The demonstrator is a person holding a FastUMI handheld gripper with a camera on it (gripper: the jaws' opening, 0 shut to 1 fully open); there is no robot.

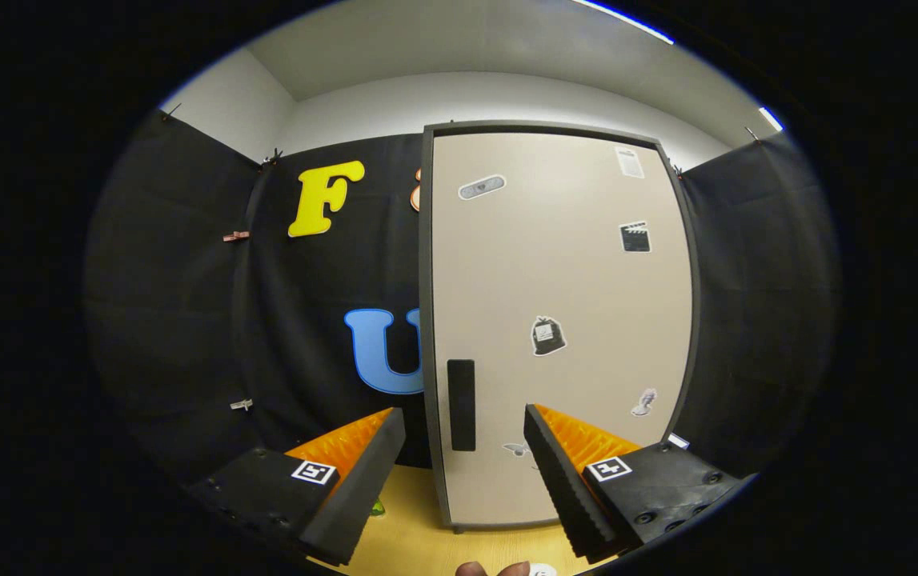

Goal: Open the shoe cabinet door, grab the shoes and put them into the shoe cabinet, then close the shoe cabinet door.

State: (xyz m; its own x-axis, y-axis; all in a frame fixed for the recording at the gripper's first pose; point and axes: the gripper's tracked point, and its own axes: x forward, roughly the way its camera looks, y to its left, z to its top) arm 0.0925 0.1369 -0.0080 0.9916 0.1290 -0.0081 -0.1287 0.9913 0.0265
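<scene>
Handle (461, 405) of the shoe cabinet door (559, 320), a dark upright bar at the door's lower left, stands just beyond the jaws, lined up with the gap between them and nearer the left finger. Gripper (465, 448) hangs released, holding nothing. Door looks closed, standing on the bench (418, 544).

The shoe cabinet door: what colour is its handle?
Black, a tall narrow handle on the beige shoe cabinet door, best seen in the gripper view.
</scene>
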